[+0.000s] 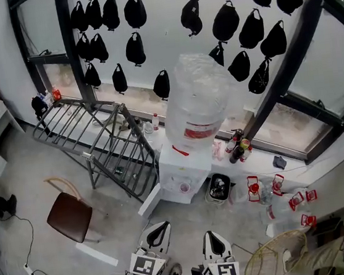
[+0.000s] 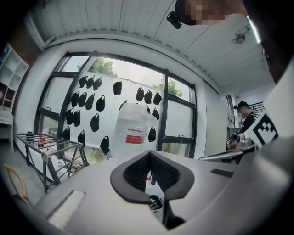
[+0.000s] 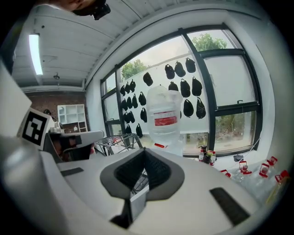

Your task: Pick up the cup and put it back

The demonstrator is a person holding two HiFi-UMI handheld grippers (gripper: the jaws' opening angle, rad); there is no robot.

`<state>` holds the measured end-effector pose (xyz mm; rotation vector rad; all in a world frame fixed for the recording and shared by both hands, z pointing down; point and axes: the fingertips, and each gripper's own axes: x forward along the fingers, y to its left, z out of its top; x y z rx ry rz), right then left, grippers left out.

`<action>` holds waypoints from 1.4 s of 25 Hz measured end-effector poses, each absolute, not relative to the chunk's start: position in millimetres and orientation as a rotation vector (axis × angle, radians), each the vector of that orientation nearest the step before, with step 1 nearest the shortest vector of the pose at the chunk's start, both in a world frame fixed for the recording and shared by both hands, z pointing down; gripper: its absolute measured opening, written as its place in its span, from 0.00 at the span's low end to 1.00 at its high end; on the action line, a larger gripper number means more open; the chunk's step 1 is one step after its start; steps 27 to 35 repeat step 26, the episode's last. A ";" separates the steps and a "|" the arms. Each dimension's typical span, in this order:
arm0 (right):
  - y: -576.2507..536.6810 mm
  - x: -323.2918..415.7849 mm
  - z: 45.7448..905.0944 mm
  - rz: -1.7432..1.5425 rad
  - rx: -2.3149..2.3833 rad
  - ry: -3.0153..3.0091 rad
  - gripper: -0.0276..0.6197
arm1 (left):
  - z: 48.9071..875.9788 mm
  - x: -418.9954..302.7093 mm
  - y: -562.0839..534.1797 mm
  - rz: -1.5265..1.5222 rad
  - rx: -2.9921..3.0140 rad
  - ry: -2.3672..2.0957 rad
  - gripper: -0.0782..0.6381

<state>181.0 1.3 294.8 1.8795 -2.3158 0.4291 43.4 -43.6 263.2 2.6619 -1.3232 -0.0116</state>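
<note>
View from above my head, looking steeply down at a grey floor (image 1: pixel 34 182). At the bottom centre are my two tools. My left hand-held gripper (image 1: pixel 158 229) has its jaws pressed together with nothing between them. My right hand-held gripper (image 1: pixel 214 235) is just to its right, also closed and empty. Both point up the frame toward one white water dispenser (image 1: pixel 176 164) at the centre. It carries one large clear bottle (image 1: pixel 195 100) with a red label, upside down on top. The single cup (image 1: pixel 184 188), small and pinkish, sits in the dispenser's front niche, well apart from both tools. One black bin (image 1: pixel 218 187) stands just right of the dispenser. On the floor further right are at least five clear jugs (image 1: pixel 253 189) with red fittings. One round wire fan guard (image 1: pixel 277 258) lies at the lower right. One grey metal drying rack (image 1: pixel 97 136) fills the left middle. One chair (image 1: pixel 69 216) with a brown seat stands at the lower left. Across the top, over twenty black bags (image 1: pixel 135 10) hang against the window.
</note>
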 end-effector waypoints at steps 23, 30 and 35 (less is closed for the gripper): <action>-5.4 162.0 289.7 0.405 1.899 -2.308 0.03 | 260.2 19.8 -47.7 -0.037 2.642 -1.339 0.12; -4.8 160.8 288.6 0.402 1.896 -2.307 0.03 | 259.9 19.1 -46.6 -0.042 2.653 -1.332 0.12; -4.8 160.8 288.6 0.402 1.896 -2.307 0.03 | 259.9 19.1 -46.6 -0.042 2.653 -1.332 0.12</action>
